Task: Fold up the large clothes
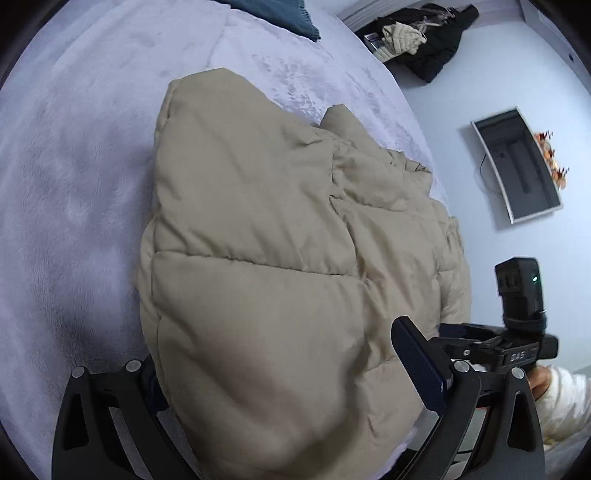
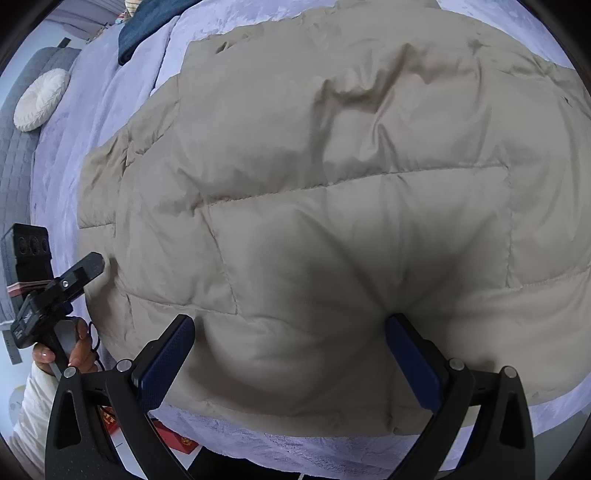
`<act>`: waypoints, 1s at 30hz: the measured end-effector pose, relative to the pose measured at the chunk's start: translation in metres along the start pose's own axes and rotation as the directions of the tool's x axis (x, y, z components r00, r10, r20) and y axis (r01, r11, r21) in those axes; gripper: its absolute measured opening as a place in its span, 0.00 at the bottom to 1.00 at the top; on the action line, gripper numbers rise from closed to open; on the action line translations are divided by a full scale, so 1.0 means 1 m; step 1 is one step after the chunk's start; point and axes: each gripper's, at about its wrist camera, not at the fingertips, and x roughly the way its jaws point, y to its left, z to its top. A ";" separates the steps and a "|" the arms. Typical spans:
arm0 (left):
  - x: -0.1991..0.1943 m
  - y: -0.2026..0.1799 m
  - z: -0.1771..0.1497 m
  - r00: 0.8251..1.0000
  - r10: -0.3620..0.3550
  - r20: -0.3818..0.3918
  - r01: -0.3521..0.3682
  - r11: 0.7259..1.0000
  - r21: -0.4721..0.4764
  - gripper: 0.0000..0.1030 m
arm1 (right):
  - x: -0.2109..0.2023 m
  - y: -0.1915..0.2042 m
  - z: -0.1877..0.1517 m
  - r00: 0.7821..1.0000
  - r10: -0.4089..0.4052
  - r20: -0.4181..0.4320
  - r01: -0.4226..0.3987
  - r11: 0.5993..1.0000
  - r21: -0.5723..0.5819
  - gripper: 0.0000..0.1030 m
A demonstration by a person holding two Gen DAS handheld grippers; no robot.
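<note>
A beige quilted puffer jacket (image 1: 258, 240) lies spread on the lavender bed cover (image 1: 74, 184); it also fills the right wrist view (image 2: 332, 184). My left gripper (image 1: 295, 384) is open, its fingers wide apart on either side of the jacket's near edge; the left finger is partly hidden by the fabric. My right gripper (image 2: 291, 358) is open, its blue-padded fingers (image 2: 166, 362) straddling a puffed fold at the jacket's near hem. Each gripper shows in the other's view: the right one (image 1: 509, 343) and the left one (image 2: 55, 295).
A blue garment (image 1: 288, 14) lies at the bed's far end. Dark and cream clothes (image 1: 417, 37) lie on the floor beside the bed. A wall screen (image 1: 517, 166) hangs at right. A round white cushion (image 2: 40, 99) rests by the grey headboard (image 2: 14, 177). Red items (image 2: 177, 439) lie below the bed edge.
</note>
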 end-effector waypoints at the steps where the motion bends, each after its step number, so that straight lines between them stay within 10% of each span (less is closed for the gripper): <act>1: 0.006 0.004 0.002 0.999 0.042 -0.011 -0.042 0.999 0.014 0.98 | 0.001 0.000 0.000 1.000 -0.003 -0.001 0.003 1.000 -0.002 1.00; 6: 0.020 0.036 0.017 0.994 -0.102 -0.045 0.097 0.992 -0.086 0.98 | 0.004 0.003 0.001 1.000 -0.020 -0.008 0.019 1.000 -0.015 1.00; 13: 0.038 0.016 0.025 0.933 -0.337 -0.129 0.330 0.941 -0.077 0.98 | 0.010 0.006 0.003 0.999 -0.034 -0.003 0.034 0.999 -0.016 1.00; 18: 0.044 0.008 0.031 0.938 -0.315 -0.147 0.305 0.948 -0.087 0.95 | 0.011 0.005 0.003 1.000 -0.027 0.005 0.027 1.000 -0.008 1.00; 21: 0.038 0.004 0.027 0.966 -0.203 -0.163 0.201 0.979 -0.026 0.49 | 0.008 0.004 0.003 1.000 -0.021 0.007 0.021 1.000 -0.003 1.00; 23: 0.033 -0.001 0.027 0.971 -0.185 -0.151 0.185 0.983 -0.016 0.39 | 0.004 0.002 0.000 1.000 -0.010 0.007 0.010 1.000 0.001 1.00; 30: -0.002 -0.033 0.029 0.984 -0.151 -0.098 0.153 0.988 0.008 0.29 | -0.033 -0.010 -0.003 0.994 0.022 0.109 -0.025 0.999 0.031 1.00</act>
